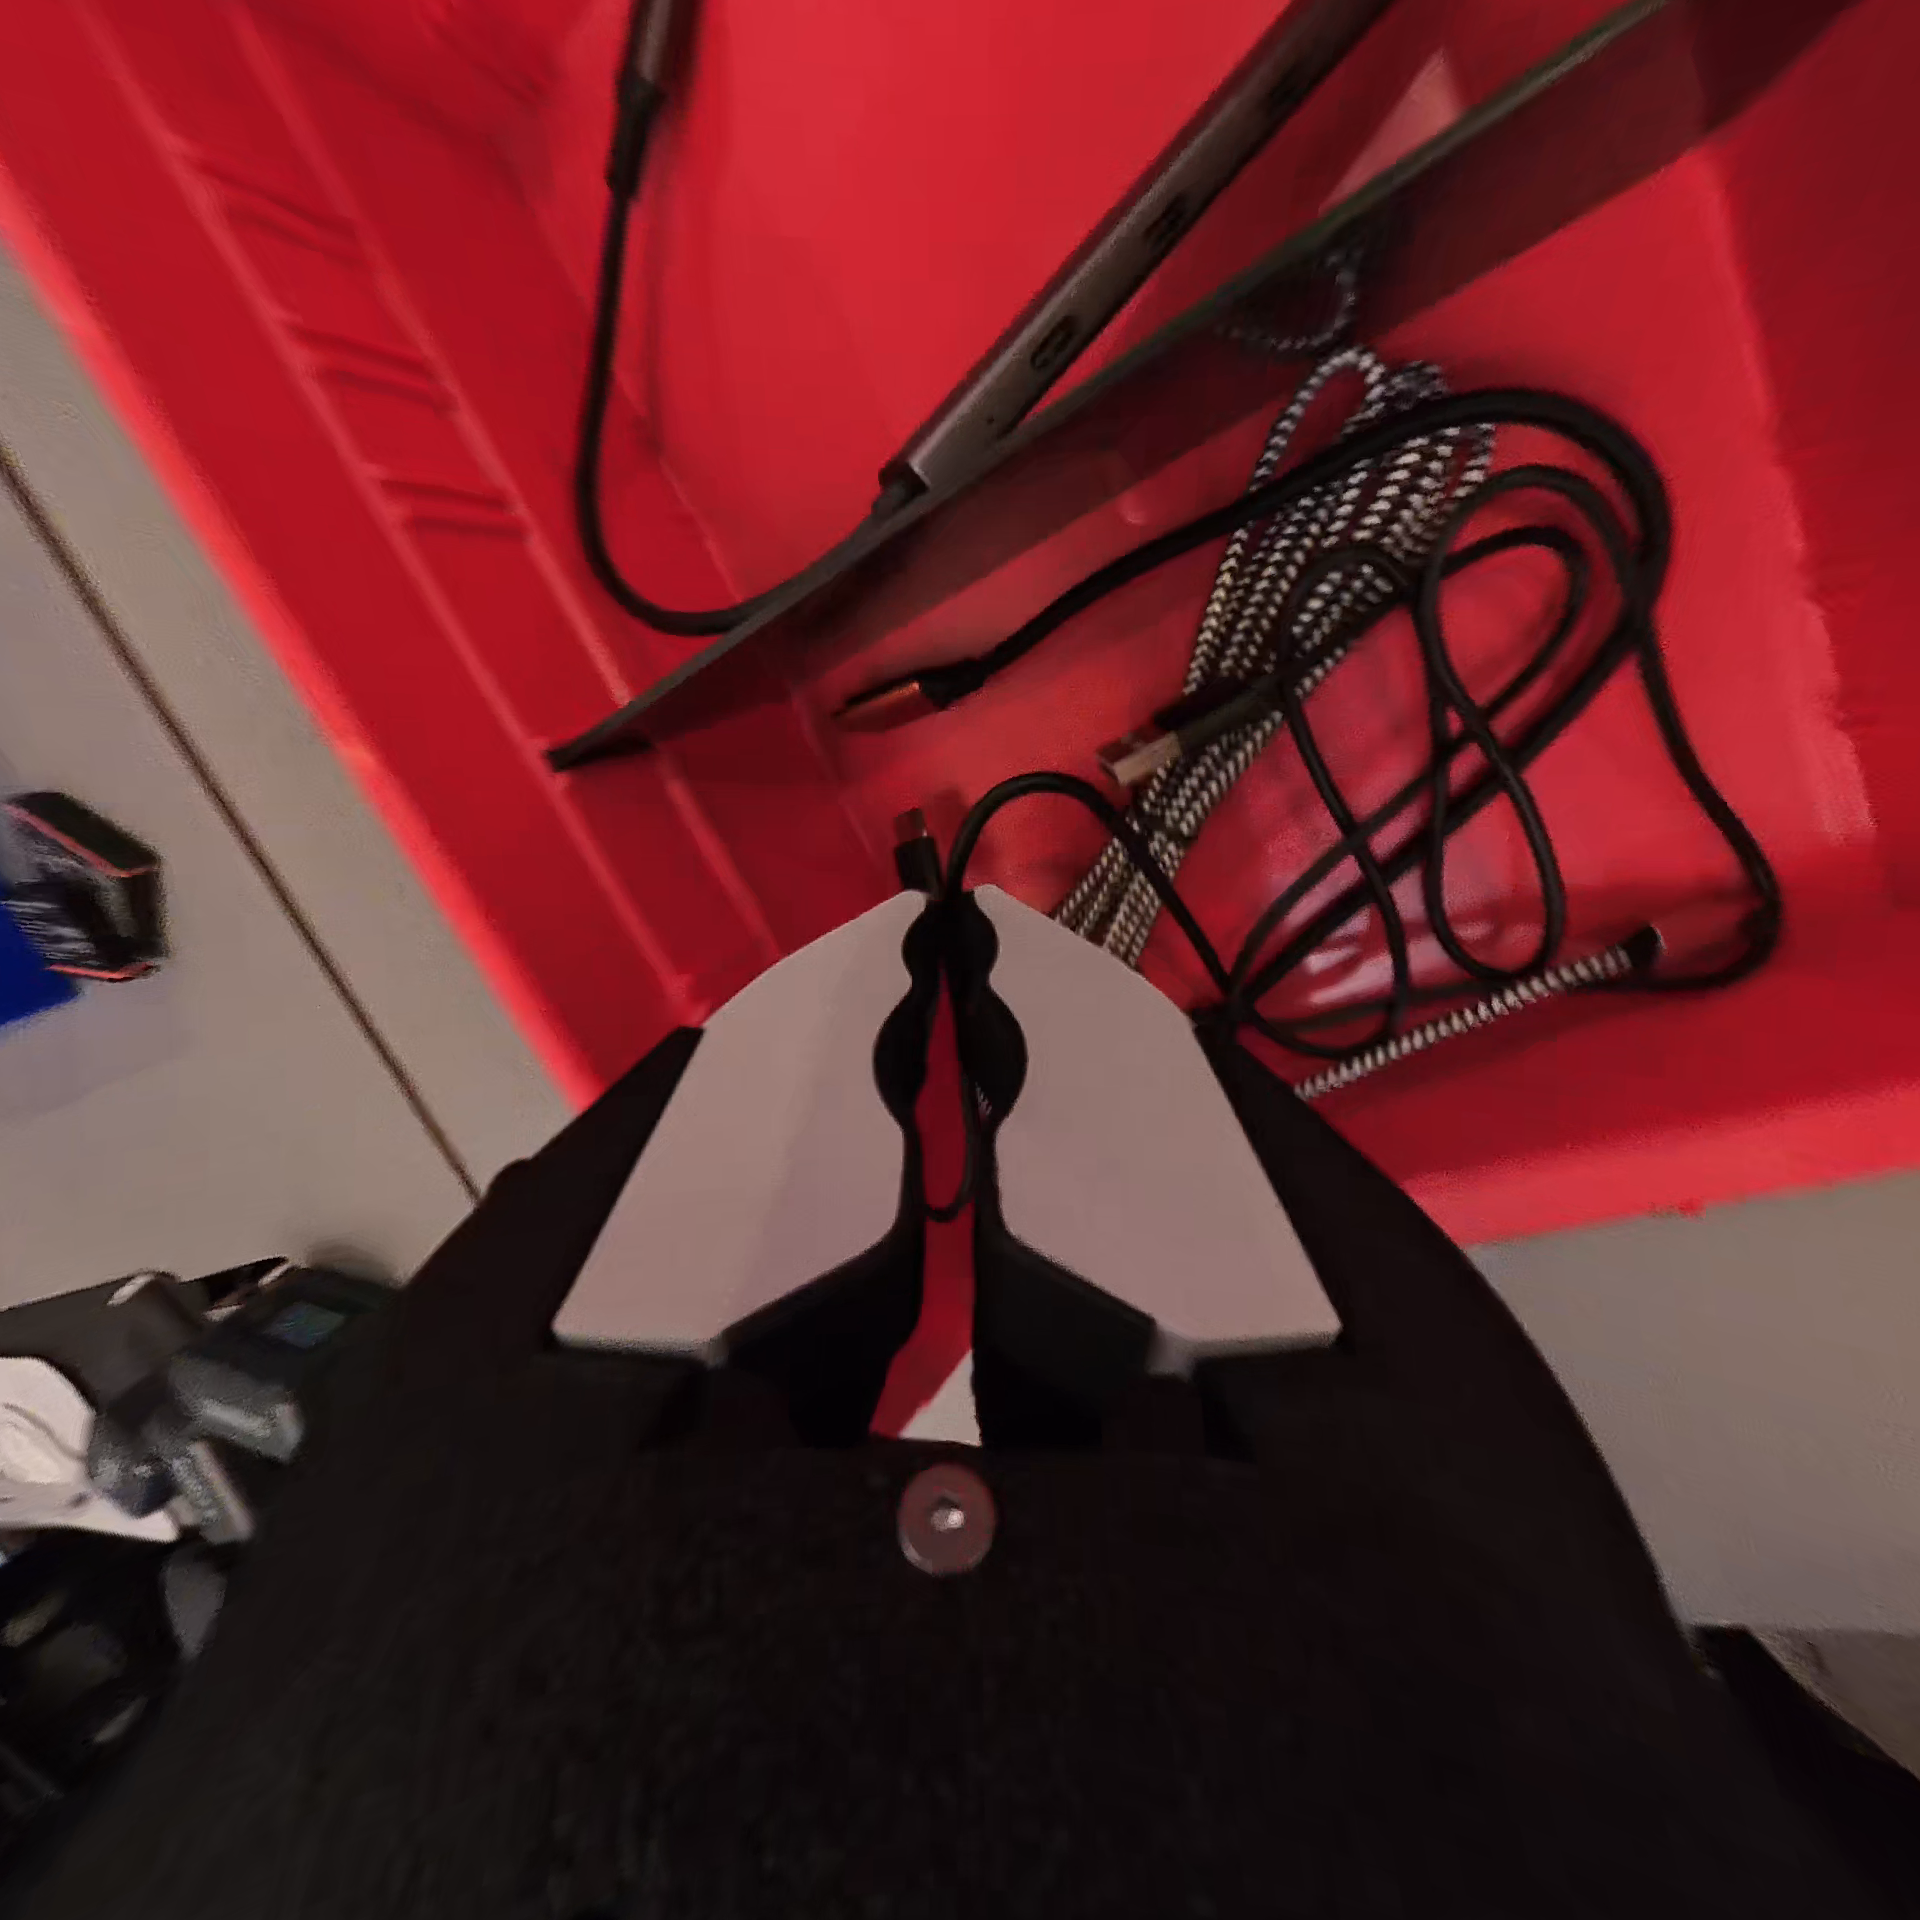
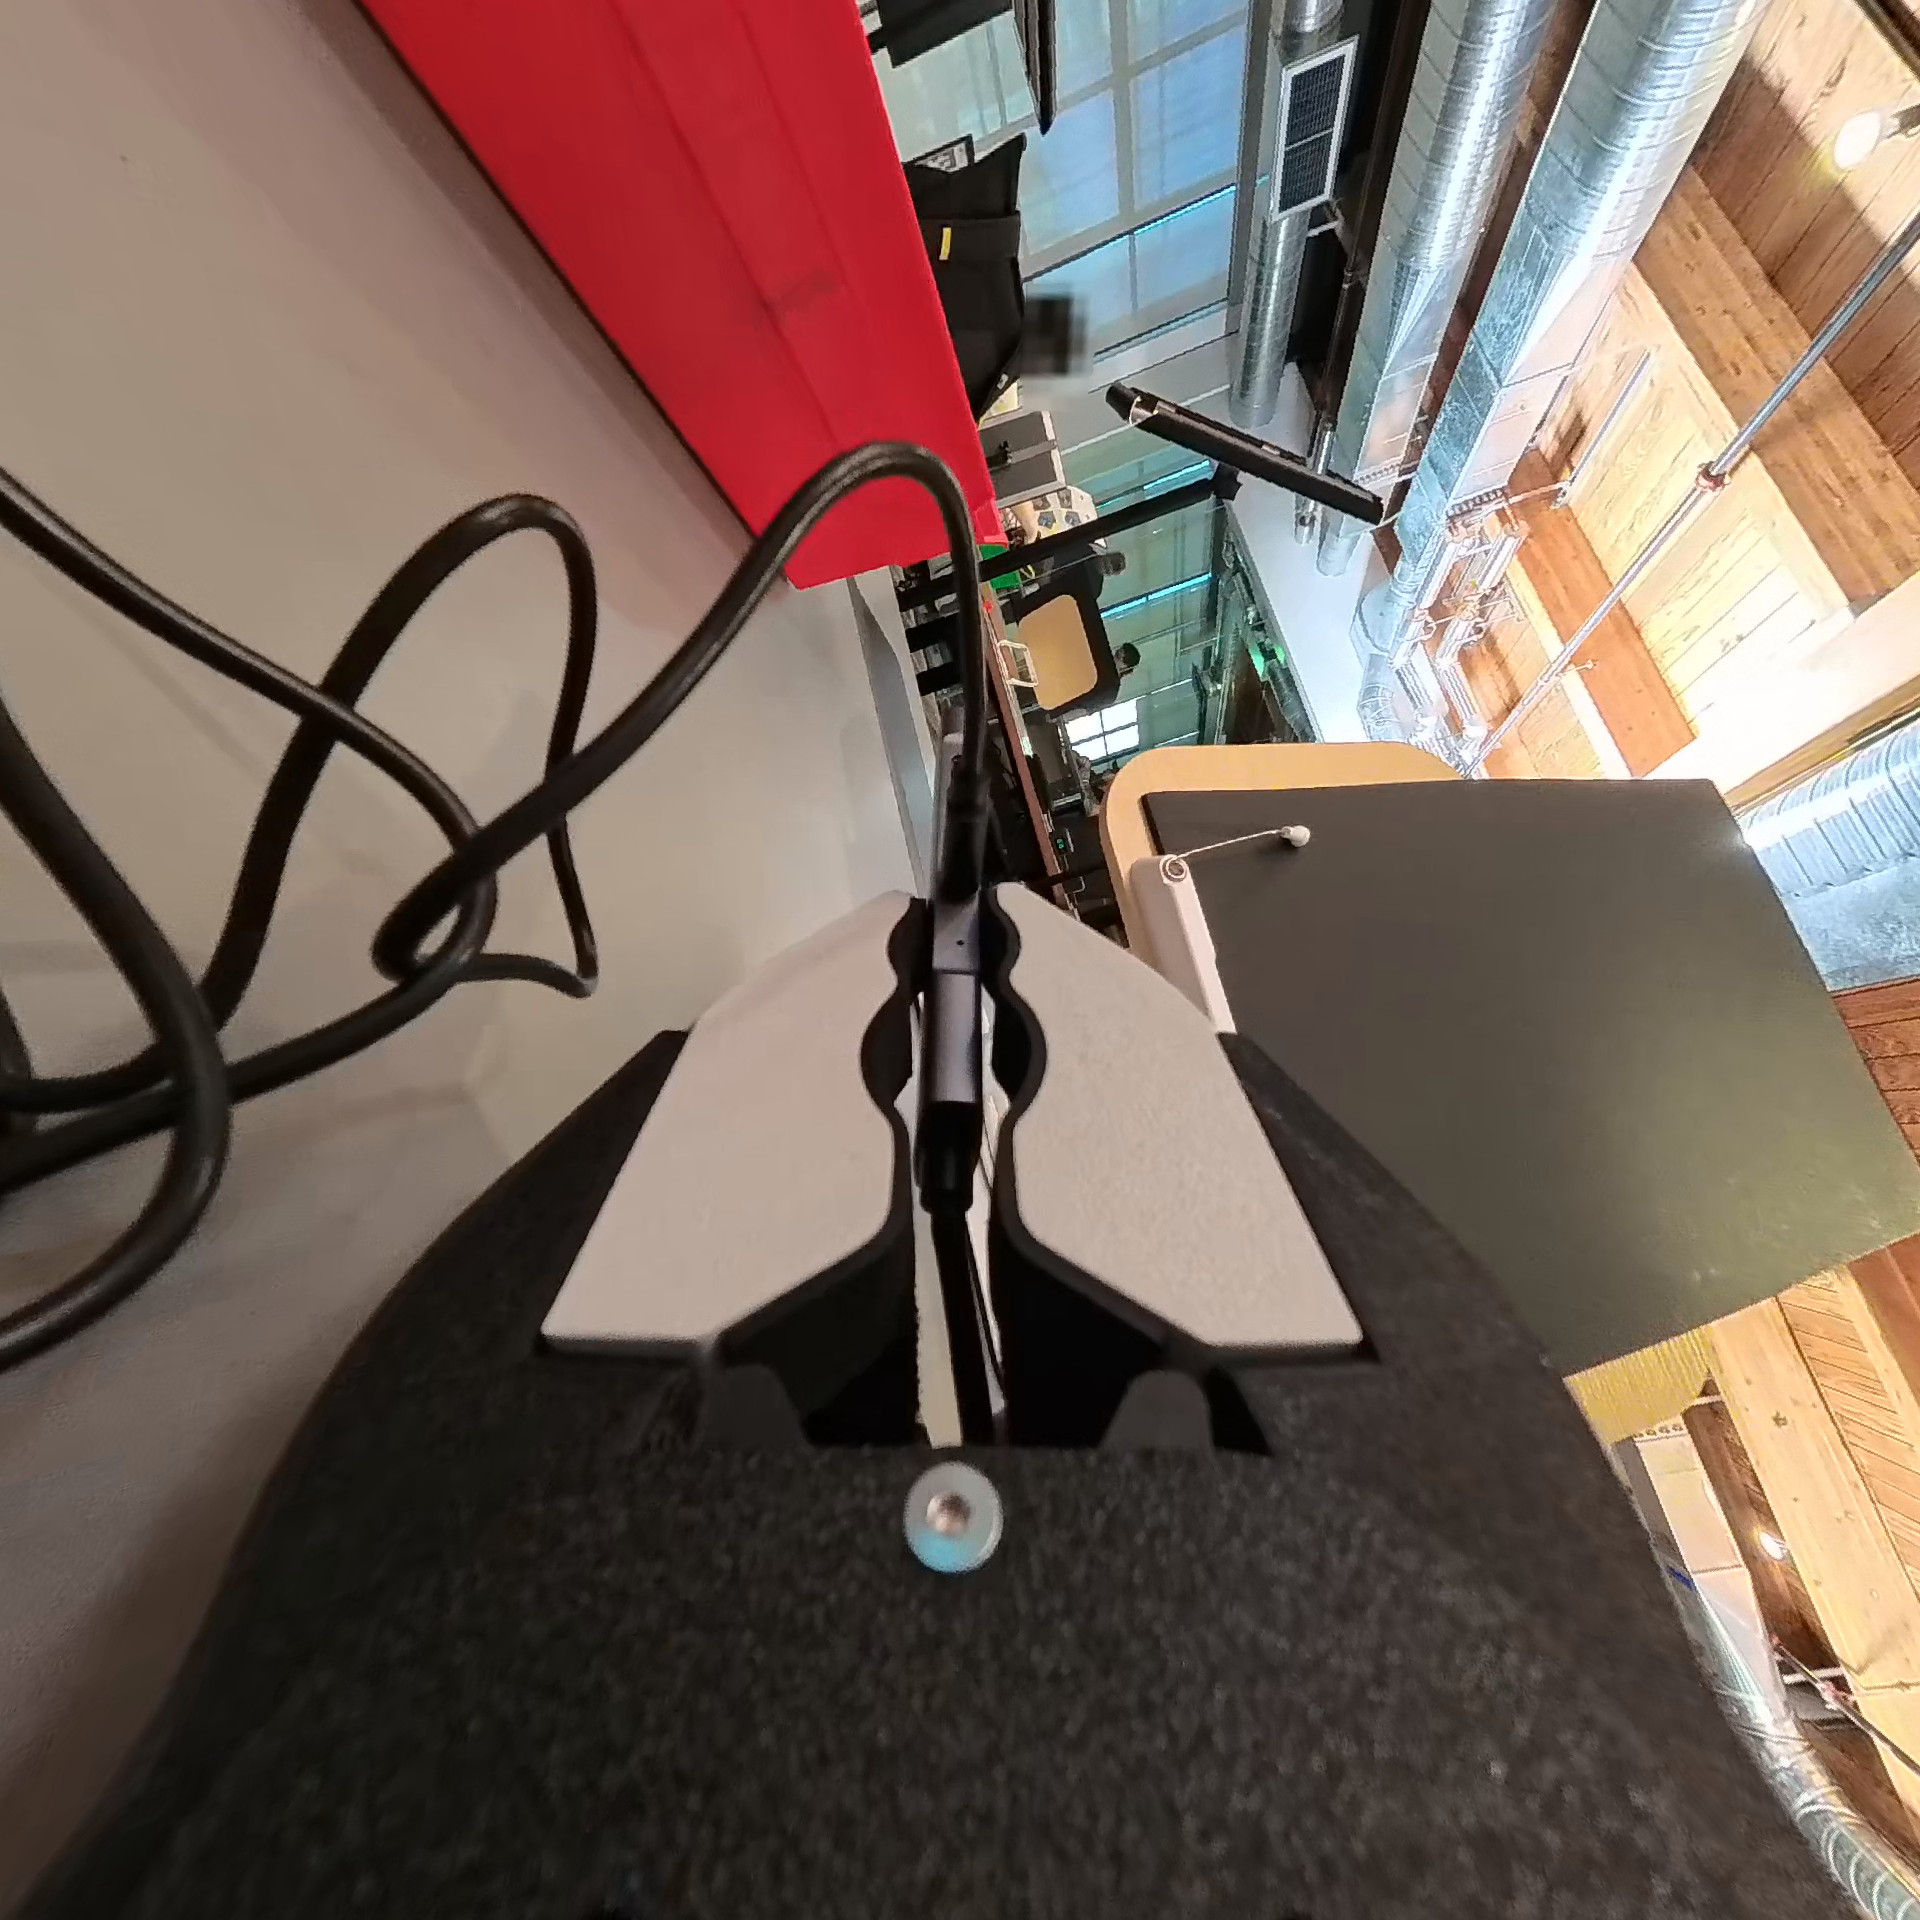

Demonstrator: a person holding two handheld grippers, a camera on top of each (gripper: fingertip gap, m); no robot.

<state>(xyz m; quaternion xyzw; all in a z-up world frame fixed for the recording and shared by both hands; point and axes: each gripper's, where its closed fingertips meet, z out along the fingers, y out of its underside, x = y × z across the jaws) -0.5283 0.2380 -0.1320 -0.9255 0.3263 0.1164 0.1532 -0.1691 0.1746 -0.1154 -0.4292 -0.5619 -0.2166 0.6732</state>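
Tongs gripping cables over red bin [image 1: 935,208]

Left tongs [image 1: 948,904] are pinching a thin black cable [image 1: 1049,795]; right tongs [image 2: 956,914] are clamping a grey connector [image 2: 951,1039] lengthwise, steadying it.

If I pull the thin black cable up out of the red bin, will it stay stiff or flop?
Probably flops: the thin black cable lies in loose loops in the red bin. It may drag the braided cable it crosses. The left gripper, shut near its plug, may slip on so thin a cord.
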